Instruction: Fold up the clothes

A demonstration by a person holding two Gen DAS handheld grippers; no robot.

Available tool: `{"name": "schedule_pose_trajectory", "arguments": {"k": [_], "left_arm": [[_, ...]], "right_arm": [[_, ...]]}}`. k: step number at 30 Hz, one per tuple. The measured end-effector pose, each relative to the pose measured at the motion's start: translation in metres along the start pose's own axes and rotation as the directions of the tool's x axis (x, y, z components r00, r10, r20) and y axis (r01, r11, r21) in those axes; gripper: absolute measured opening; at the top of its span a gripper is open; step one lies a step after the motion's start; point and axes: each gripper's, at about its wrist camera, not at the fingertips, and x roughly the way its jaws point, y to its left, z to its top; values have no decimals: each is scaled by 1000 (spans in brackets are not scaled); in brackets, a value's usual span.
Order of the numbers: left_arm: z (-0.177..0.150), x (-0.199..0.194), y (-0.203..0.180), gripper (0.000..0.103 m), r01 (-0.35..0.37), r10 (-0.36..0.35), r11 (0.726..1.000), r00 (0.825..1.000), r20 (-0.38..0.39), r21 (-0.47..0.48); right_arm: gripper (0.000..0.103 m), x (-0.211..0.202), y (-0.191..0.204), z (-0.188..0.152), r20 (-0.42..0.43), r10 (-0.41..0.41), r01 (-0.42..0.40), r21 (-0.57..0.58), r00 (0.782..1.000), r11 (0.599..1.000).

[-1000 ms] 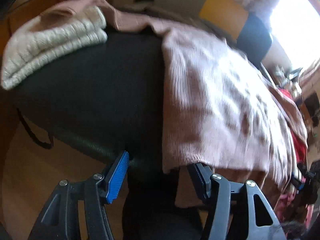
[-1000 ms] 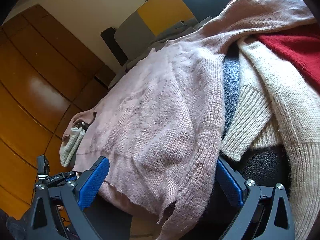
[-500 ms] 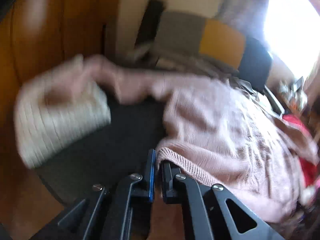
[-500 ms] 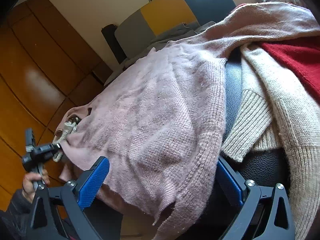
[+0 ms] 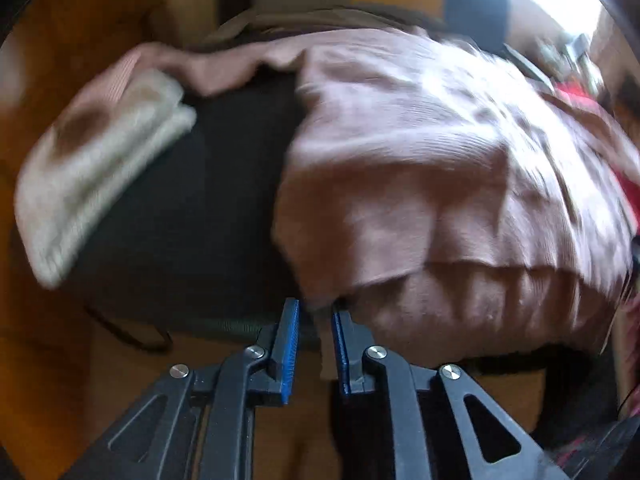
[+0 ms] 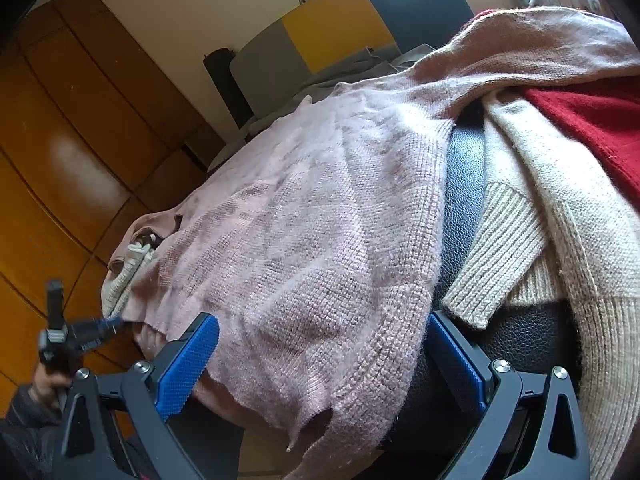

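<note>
A pink knit sweater (image 5: 420,152) lies spread over a black padded seat (image 5: 192,216). My left gripper (image 5: 314,312) is shut on its lower left hem corner, with a narrow gap between the blue pads. In the right wrist view the same sweater (image 6: 320,240) fills the middle. My right gripper (image 6: 320,348) is open wide, its fingers on either side of the sweater's lower right hem, with nothing held. The left gripper also shows in the right wrist view (image 6: 100,326), pinching the far hem corner.
A folded cream knit (image 5: 92,172) lies on the seat's left end. A cream ribbed sweater (image 6: 540,248) and a red garment (image 6: 592,128) are piled at the right. Wooden cabinet doors (image 6: 60,160) stand to the left. Grey and yellow cushions (image 6: 312,40) are behind.
My left gripper closed on the sweater's hem corner and has pulled it back toward the seat's near edge. The right gripper has stayed open at the hem.
</note>
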Motion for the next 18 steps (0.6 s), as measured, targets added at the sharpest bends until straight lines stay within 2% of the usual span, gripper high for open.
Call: {"name": "schedule_pose_trajectory", "arguments": {"k": [3,4,8,9,11,12,13,14,16,18], "left_arm": [[2,-2,10,21,81,-76,993,996,54,-81],[6,-3,9,22,90,-84,993,994,69,-83],[22,7,-6,25,51,-51,999,994,97,2],[25,11,-11,26,43,-46,999,994,103,31],[31,17,-18,26,10,-18,996,995,94,92],[34,18,-18,24,9,-18,994,997,78,106],[36,18,-18,16,9,-16,993,998,61,121],[36,18,-17,13,2,-9,991,999,51,135],[29,14,-13,11,-17,12,985,999,31,170],[16,12,-7,11,-33,32,980,999,12,199]], "right_arm": [[103,1,1,5,-16,-3,3,36,1000,999],[103,2,0,6,-22,-3,4,46,1000,999],[103,7,7,10,-53,-45,47,24,998,999],[98,8,11,10,-62,-77,78,0,995,997],[78,12,19,12,-75,-173,168,-71,982,983],[57,13,21,14,-82,-206,199,-92,975,976],[21,12,18,17,-94,-216,208,-88,972,974],[9,11,17,21,-107,-220,212,-82,970,974],[10,3,17,29,-128,-219,210,-80,967,974],[10,-14,27,33,-118,-266,248,-148,957,957]]}}
